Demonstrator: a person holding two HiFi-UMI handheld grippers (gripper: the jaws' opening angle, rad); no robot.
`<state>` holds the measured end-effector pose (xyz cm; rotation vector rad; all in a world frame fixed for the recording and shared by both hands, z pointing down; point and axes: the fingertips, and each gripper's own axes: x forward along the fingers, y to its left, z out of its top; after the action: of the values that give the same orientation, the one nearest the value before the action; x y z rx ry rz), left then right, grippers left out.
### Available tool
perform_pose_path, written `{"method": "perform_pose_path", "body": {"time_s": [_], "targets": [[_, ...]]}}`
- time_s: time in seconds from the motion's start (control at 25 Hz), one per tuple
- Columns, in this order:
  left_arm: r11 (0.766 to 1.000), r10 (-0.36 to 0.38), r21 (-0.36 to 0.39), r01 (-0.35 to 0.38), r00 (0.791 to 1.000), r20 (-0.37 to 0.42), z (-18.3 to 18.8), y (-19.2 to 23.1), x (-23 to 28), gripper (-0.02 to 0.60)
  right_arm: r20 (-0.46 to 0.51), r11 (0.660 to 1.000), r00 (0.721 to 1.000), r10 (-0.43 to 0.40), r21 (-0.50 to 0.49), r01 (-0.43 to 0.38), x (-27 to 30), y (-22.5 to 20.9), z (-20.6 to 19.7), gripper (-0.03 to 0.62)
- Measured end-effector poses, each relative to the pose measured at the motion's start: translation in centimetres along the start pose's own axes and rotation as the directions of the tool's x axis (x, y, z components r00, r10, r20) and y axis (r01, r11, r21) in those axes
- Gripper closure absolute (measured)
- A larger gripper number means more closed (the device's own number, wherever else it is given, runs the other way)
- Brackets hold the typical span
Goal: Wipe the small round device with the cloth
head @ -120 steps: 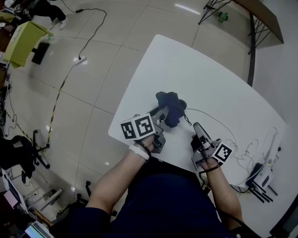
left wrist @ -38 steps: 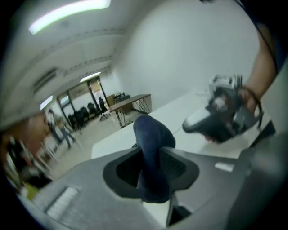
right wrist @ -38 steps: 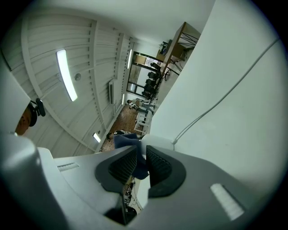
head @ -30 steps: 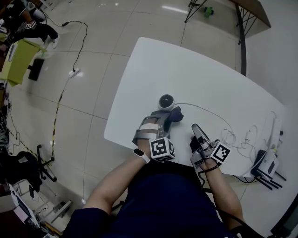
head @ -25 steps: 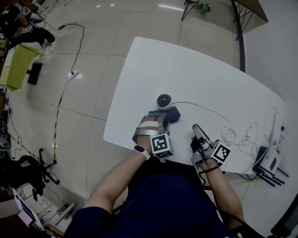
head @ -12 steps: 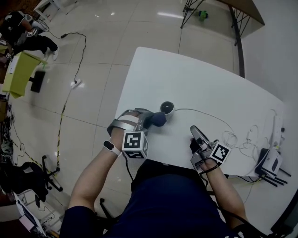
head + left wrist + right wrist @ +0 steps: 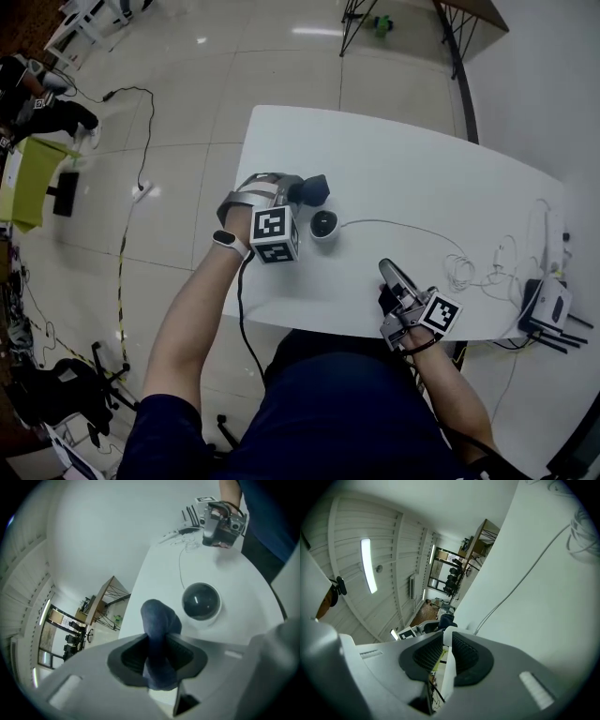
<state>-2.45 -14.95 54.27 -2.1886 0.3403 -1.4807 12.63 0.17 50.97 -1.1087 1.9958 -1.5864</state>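
The white device (image 7: 323, 225) has a dark dome.

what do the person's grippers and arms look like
The left gripper and right gripper are both light grey plastic. Each carries a white cube printed with black square markers and has dark ribbed pads. A thin black cable hangs from the left one. The left wrist wears a white band. The sleeves are short and dark blue.
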Motion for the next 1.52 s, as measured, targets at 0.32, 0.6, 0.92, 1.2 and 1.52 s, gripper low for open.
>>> {"method": "perform_pose_path", "body": {"time_s": [0.32,0.6,0.92,1.2,1.52], "targets": [[0.991,-0.129,0.028,0.128,0.991,0.024,0.6,-2.0,4.7,0.476,0.123,0.998,0.992,-0.042,0.053,0.036,-2.2,-1.8,1.3,0.528],[0.982,-0.170,-0.079,0.169,0.985,-0.008,0.1,-5.1,5.5,0.476,0.112,0.996,0.992,-0.055,0.080,0.046,-1.4,-3.0,0.8,0.530],[0.958,-0.159,-0.254,0.132,0.984,-0.087,-0.5,-7.5,4.7,0.476,0.011,0.999,1.000,-0.022,0.044,0.022,0.7,-2.2,0.1,0.530],[0.883,-0.165,-0.463,0.074,0.973,-0.159,-1.3,-9.5,3.1,0.476,-0.092,1.000,0.996,0.017,0.026,-0.015,1.6,-1.6,-1.1,0.530],[0.750,-0.187,-0.661,0.021,0.965,-0.182,-1.2,-11.5,1.7,0.477,-0.184,0.999,0.982,0.049,0.006,-0.049,2.0,-1.3,-1.5,0.530]]}}
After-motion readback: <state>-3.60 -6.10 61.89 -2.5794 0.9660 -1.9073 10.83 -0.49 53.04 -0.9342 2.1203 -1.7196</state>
